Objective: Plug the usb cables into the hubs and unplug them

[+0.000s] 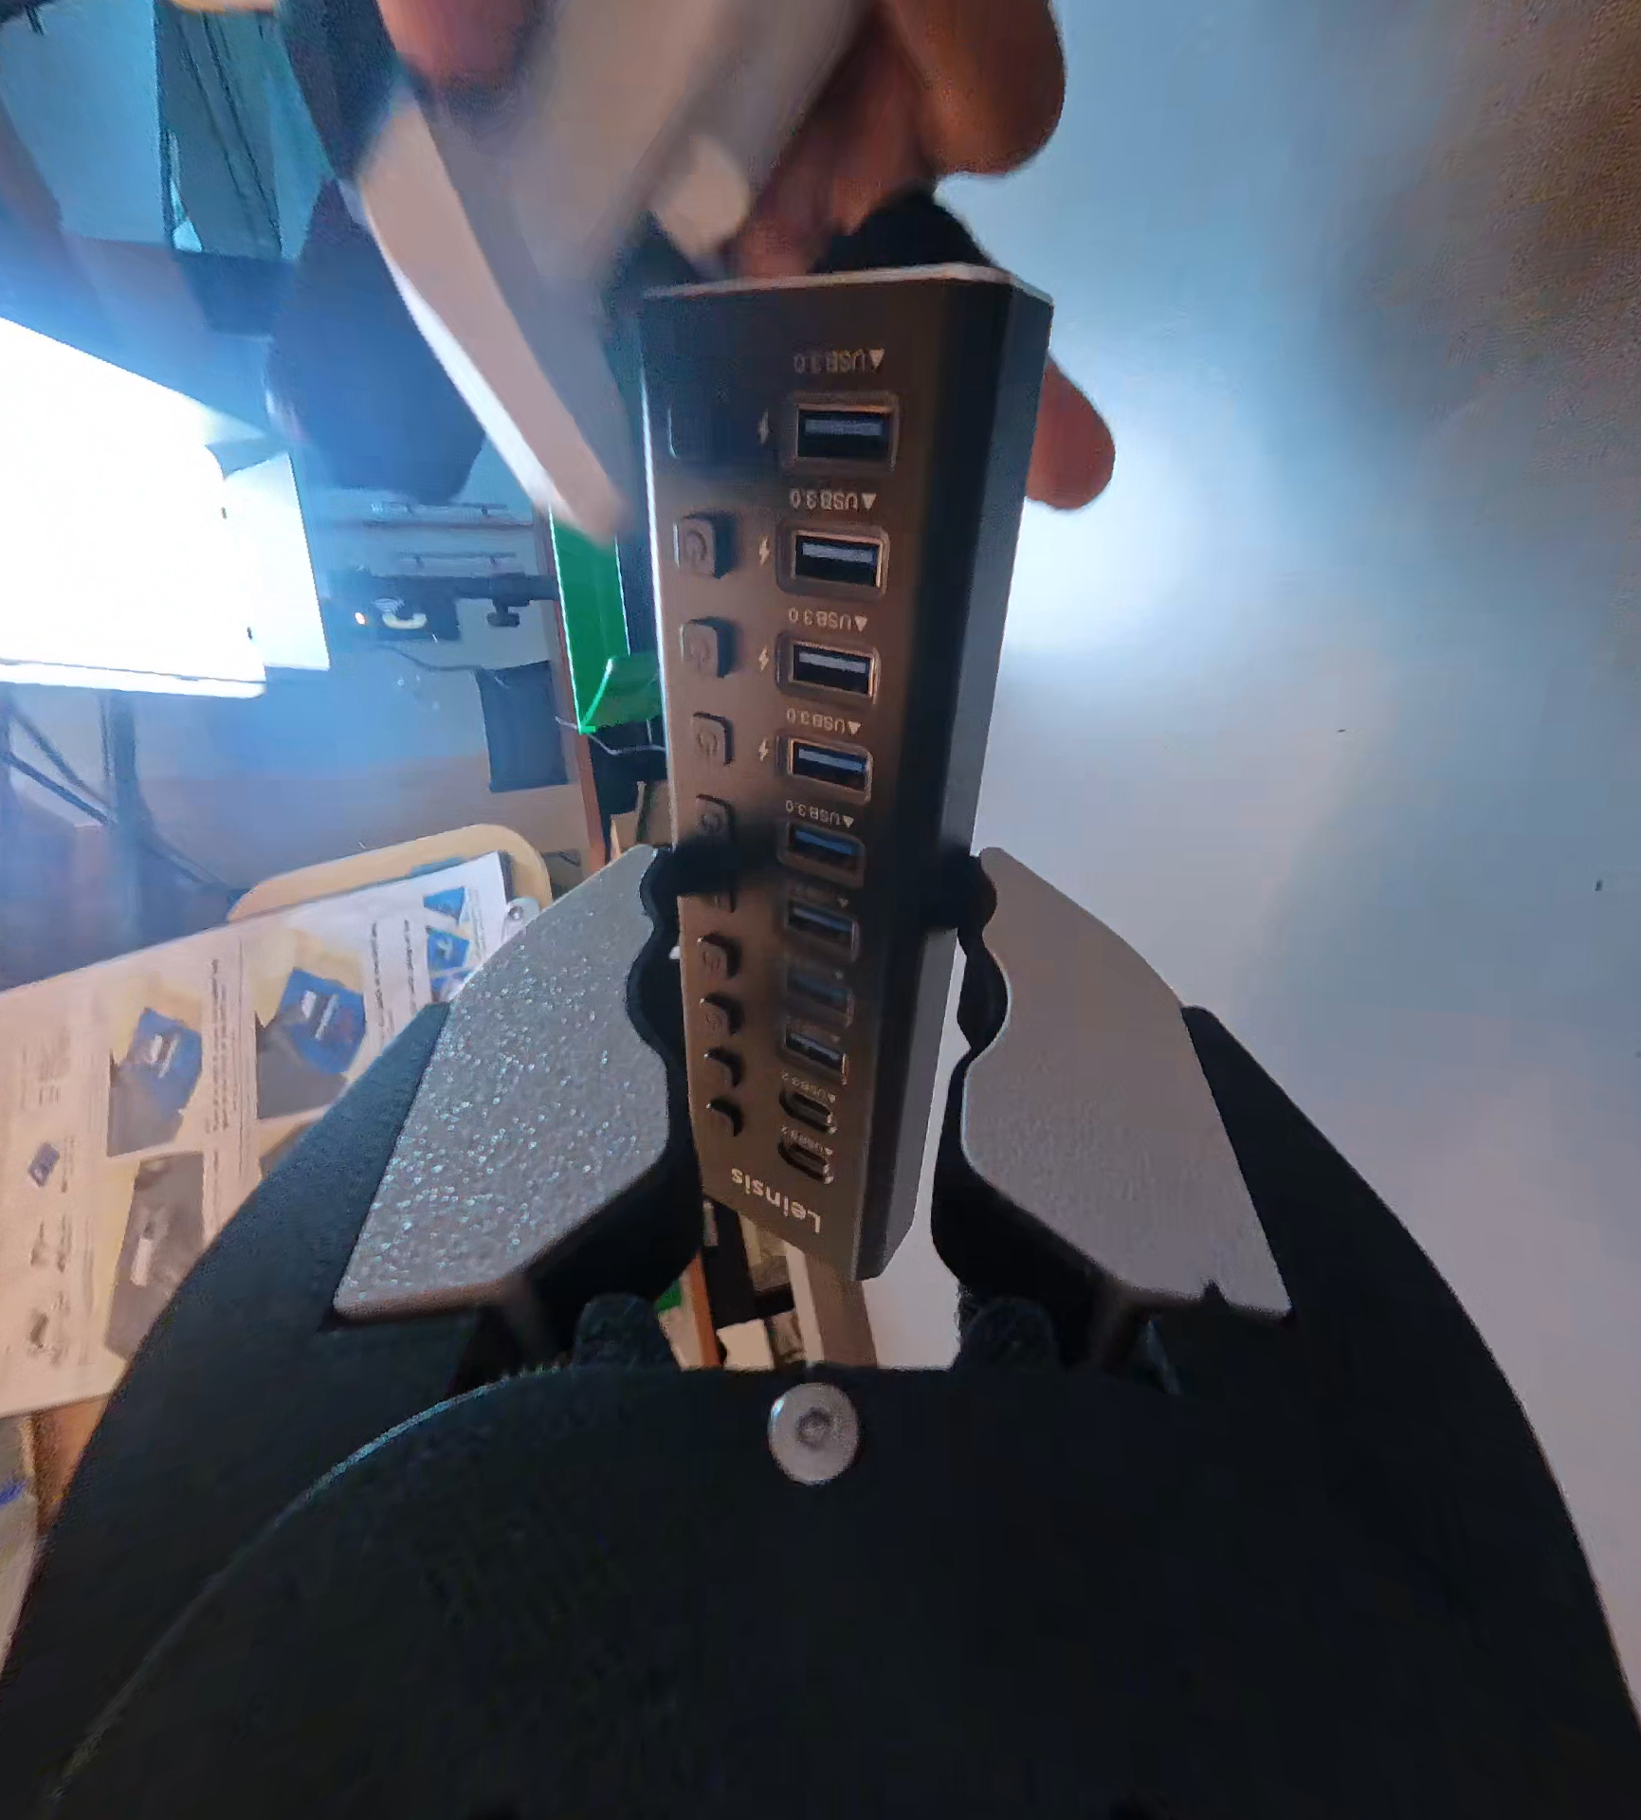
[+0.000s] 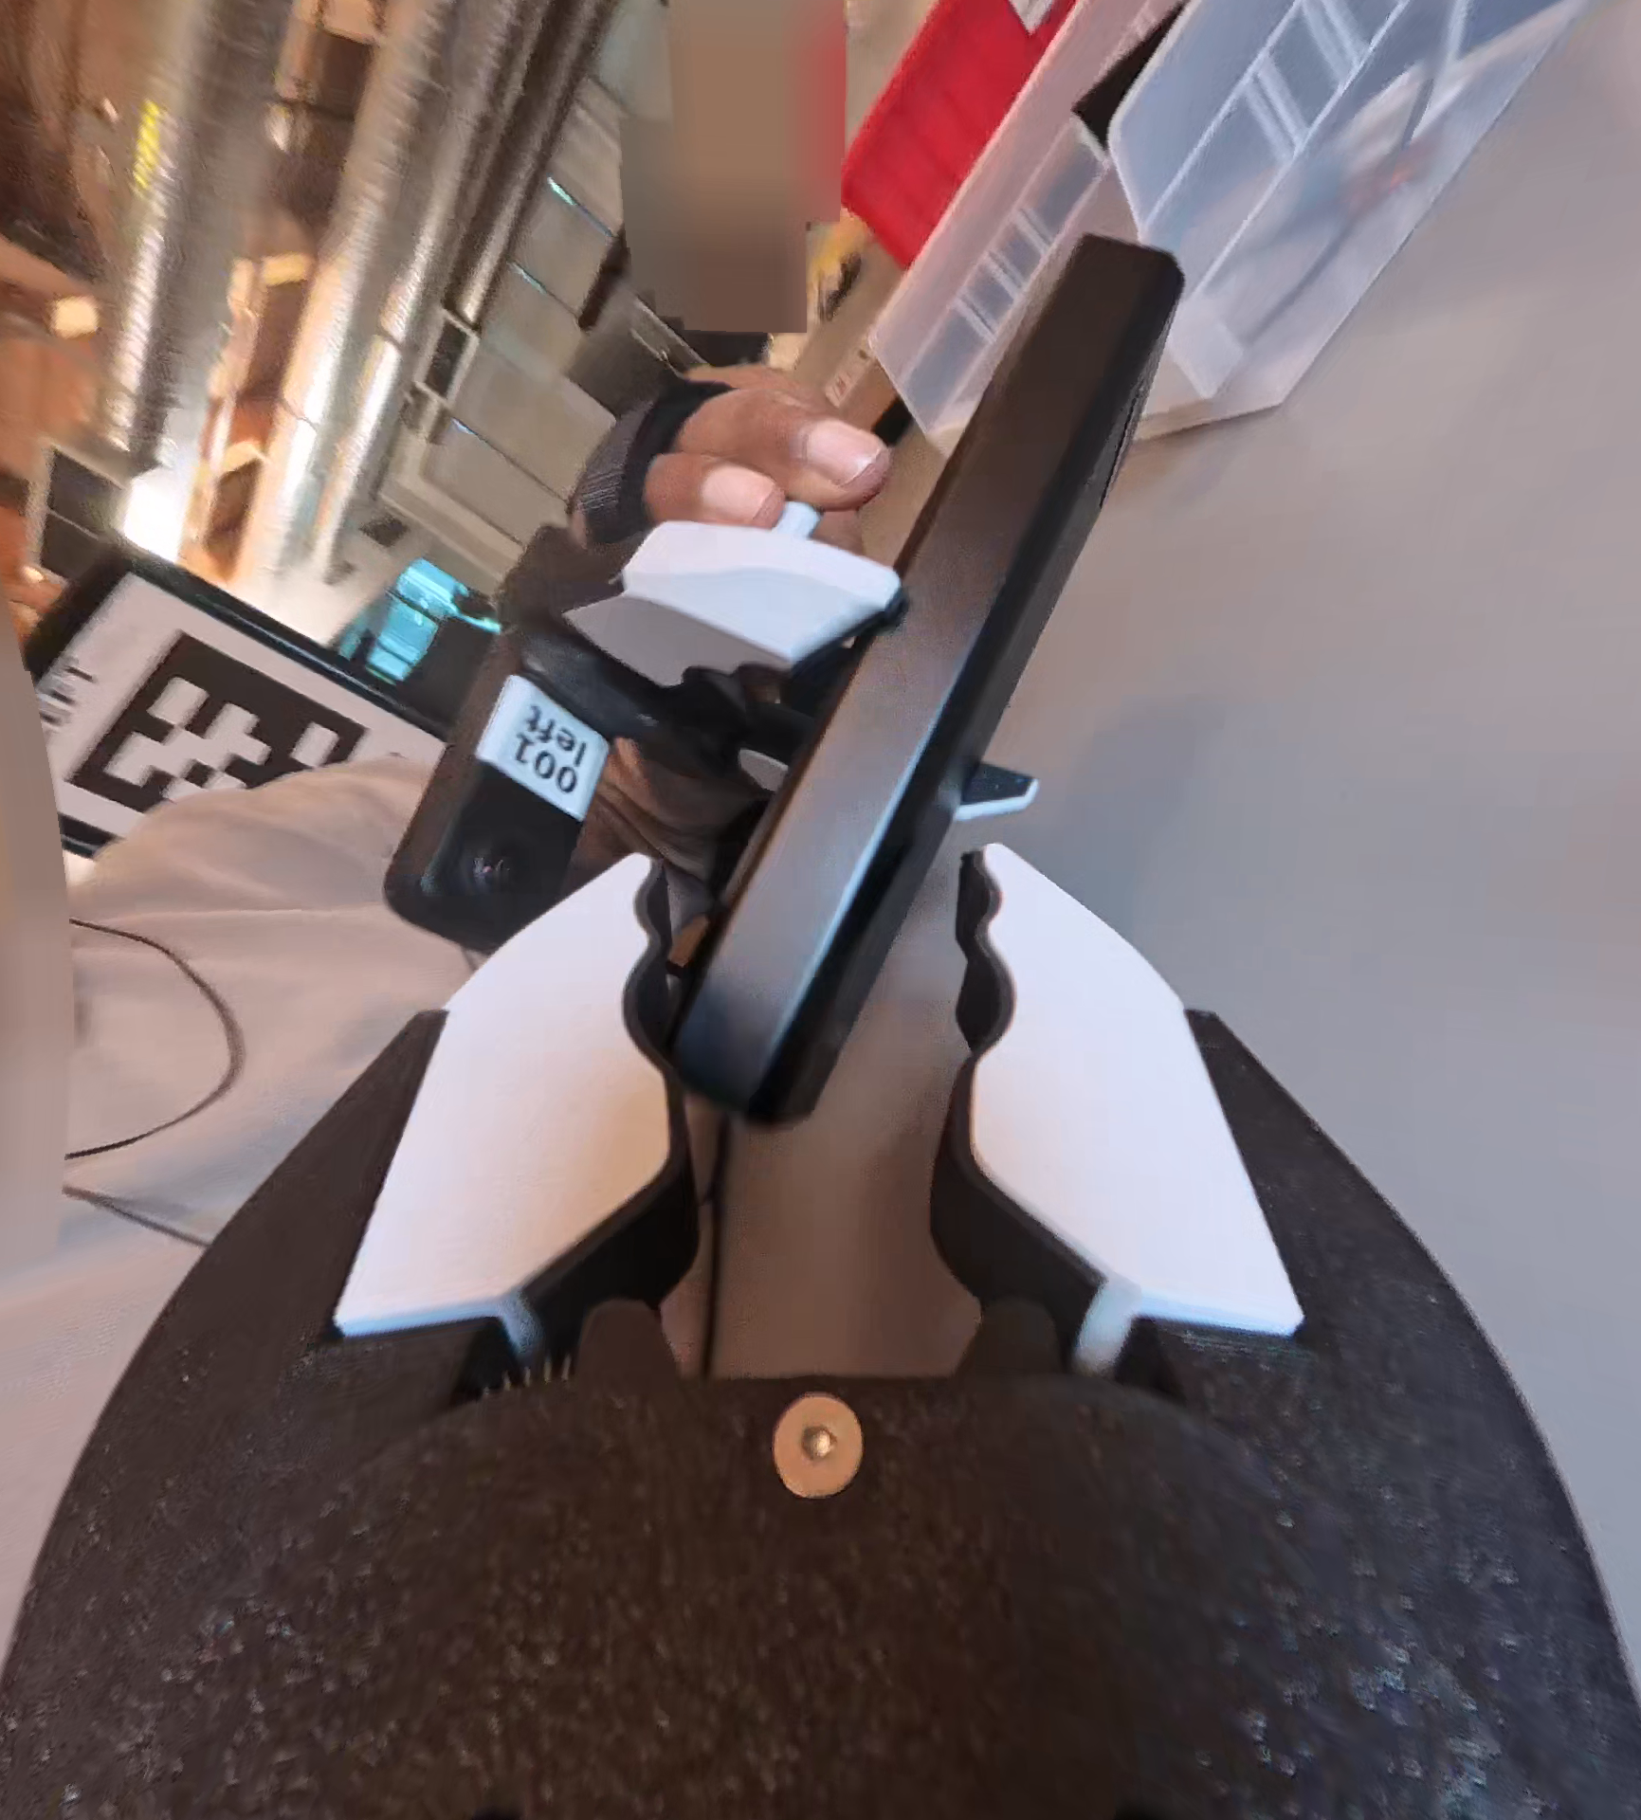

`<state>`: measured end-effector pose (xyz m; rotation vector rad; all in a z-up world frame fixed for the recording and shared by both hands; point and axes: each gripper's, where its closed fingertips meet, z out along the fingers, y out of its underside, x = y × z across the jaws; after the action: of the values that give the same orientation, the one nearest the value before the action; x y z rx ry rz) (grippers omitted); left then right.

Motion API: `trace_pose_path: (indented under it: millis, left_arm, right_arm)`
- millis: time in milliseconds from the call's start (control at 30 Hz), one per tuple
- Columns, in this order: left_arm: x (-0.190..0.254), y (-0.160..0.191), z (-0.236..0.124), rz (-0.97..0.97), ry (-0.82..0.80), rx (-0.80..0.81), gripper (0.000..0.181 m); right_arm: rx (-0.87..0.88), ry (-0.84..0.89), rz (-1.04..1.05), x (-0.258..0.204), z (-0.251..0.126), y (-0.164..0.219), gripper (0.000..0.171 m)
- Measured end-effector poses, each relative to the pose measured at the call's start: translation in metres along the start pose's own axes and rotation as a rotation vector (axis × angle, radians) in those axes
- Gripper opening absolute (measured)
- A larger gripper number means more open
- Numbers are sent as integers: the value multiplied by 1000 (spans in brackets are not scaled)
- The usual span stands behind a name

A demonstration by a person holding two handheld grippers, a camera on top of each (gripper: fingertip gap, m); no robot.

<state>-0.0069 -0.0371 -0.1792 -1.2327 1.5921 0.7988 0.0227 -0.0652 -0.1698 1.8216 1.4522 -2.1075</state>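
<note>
A long dark USB hub with a row of ports and small buttons stands lengthwise between the fingers of my left gripper, which is shut on its sides near the middle. My right gripper, blurred, with a hand behind it, is by the hub's far end. In the right wrist view the hub's plain black back runs between the open fingers of my right gripper; its near end lies against the left finger. The left gripper clamps the hub farther up. No USB plug is visible in either gripper.
A pale grey tabletop lies under the hub. A clear plastic compartment box and a red object stand behind. A thin black cable lies at left. A bright monitor and printed leaflets are at left. Tip to tip, the grippers are about 4 centimetres apart.
</note>
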Motion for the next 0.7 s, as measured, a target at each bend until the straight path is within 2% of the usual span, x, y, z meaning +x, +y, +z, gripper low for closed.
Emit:
trace_pose_path:
  millis: [100,133,200,333,433,500,600,667,700]
  left_arm:
    - [5,-5,5,104,-15,-21,56]
    - [2,-7,4,97,-38,-3,56]
    - [-9,-6,0,-40,-53,37,58]
    - [-46,13,-15,-369,-168,47,75]
    - [-73,35,-32,-738,-281,94,64]
    - [-73,33,-32,-1152,-175,247,67]
    - [-70,8,-22,-1719,106,551,72]
    - [-75,0,-14,-1942,171,683,77]
    - [-78,-3,-10,-1991,182,713,77]
  right_arm:
    - [-47,146,-100,18,5,6,43]
    - [-28,121,-99,14,3,4,39]
    - [36,60,-67,7,0,-3,30]
    - [178,15,-88,-2,-11,-19,29]
    - [310,71,-212,-7,-27,-38,29]
    - [388,182,-376,-10,-34,-50,29]
    - [401,416,-670,-13,-33,-59,29]
    - [334,607,-902,-8,-26,-57,29]
    - [284,695,-1014,-5,-21,-53,29]
